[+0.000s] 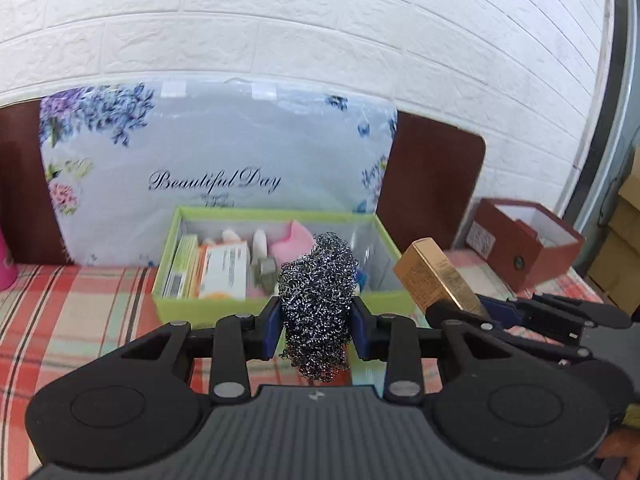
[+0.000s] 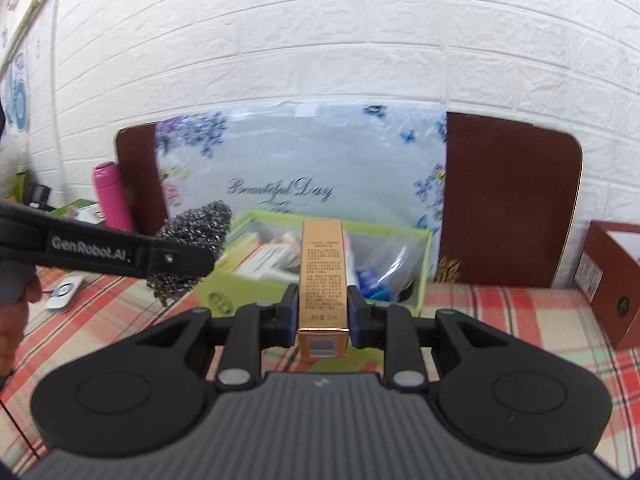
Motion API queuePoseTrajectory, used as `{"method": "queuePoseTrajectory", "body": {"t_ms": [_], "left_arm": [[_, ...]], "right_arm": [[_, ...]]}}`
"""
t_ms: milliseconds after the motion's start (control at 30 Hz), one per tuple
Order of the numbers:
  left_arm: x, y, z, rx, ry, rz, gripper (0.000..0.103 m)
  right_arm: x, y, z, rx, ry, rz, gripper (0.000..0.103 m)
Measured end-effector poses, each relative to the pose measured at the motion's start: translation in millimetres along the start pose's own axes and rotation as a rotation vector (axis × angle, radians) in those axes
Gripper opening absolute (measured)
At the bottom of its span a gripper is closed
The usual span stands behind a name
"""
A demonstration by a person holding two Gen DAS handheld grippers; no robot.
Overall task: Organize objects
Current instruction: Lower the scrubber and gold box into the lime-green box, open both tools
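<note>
Our left gripper point(image 1: 316, 320) has its blue fingers point(image 1: 269, 322) closed against a ball of steel wool point(image 1: 318, 308), which stands up between them and hangs a little below them. In the left wrist view the steel wool sits at the centre, with the green box point(image 1: 188, 308) just behind it at 12 o'clock. The box is open on top and holds several things: a flat orange and white packet point(image 1: 222, 270) at its 9 o'clock side, something pink point(image 1: 290, 242) toward the back, and a clear plastic bag point(image 2: 384, 256) at its 3 o'clock side.

Our right gripper point(image 2: 322, 316) has its fingers point(image 2: 291, 312) pressed on the two long sides of a gold carton point(image 2: 322, 276), which points forward toward the green box. In the left wrist view the same carton appears at 3 o'clock from the steel wool, tilted, close to the box's right front corner. We cannot tell whether either held thing touches the box.

All of this is over a tabletop with a red and green checked cloth point(image 1: 80, 312). Behind the box a flowered cushion point(image 1: 220, 152) printed "Beautiful Day" leans against a dark brown board point(image 2: 508, 200) and a white brick wall point(image 1: 320, 20). A dark red box point(image 1: 524, 256) stands at 3 o'clock, well apart from the green one. A pink bottle point(image 2: 110, 196) stands at 9 o'clock in the right wrist view.
</note>
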State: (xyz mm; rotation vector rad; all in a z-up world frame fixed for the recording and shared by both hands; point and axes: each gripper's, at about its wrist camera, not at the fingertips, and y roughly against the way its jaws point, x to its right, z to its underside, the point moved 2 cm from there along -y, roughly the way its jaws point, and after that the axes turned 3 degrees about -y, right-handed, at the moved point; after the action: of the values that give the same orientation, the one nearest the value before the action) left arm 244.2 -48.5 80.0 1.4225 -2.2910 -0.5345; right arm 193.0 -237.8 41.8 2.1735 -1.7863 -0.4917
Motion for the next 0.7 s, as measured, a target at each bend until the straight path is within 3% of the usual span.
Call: {"method": "queuePoseTrajectory", "body": {"t_ms": [300, 367, 400, 433, 500, 533, 600, 700], "left_arm": [[-18.4, -81.7, -39.1, -0.010, 0.044, -0.045, 0.037], [-22.4, -95.2, -35.8, 0.015, 0.046, -0.068, 0.048], [-24.9, -100.1, -31.3, 0.020, 0.050, -0.088, 0.056], [-28.2, -104.5, -25.5, 0.008, 0.056, -0.105, 0.074], [-38.3, -108.9, -12.0, -0.008, 0.080, -0.099, 0.078], [-43.1, -109.4, -5.8, -0.013, 0.092, -0.089, 0.078], [-50.3, -108.7, 3.2, -0.031, 0.117, -0.099, 0.078], [-52.5, -102.0, 10.1, -0.040, 0.117, -0.114, 0.078]], "right_arm": [[29.1, -82.5, -21.8, -0.005, 0.014, 0.068, 0.023], [32.4, -99.0, -18.4, -0.009, 0.028, 0.069, 0.026], [33.2, -105.8, -14.2, -0.019, 0.042, 0.080, 0.046], [33.1, -108.9, -9.3, -0.026, 0.053, 0.101, 0.062], [33.2, -106.0, 0.2, -0.002, 0.071, 0.106, 0.069], [32.7, -102.9, 4.8, 0.011, 0.080, 0.109, 0.081], [31.6, -96.1, 12.4, 0.036, 0.088, 0.132, 0.092], [30.7, -87.5, 19.9, 0.027, 0.065, 0.132, 0.098]]}}
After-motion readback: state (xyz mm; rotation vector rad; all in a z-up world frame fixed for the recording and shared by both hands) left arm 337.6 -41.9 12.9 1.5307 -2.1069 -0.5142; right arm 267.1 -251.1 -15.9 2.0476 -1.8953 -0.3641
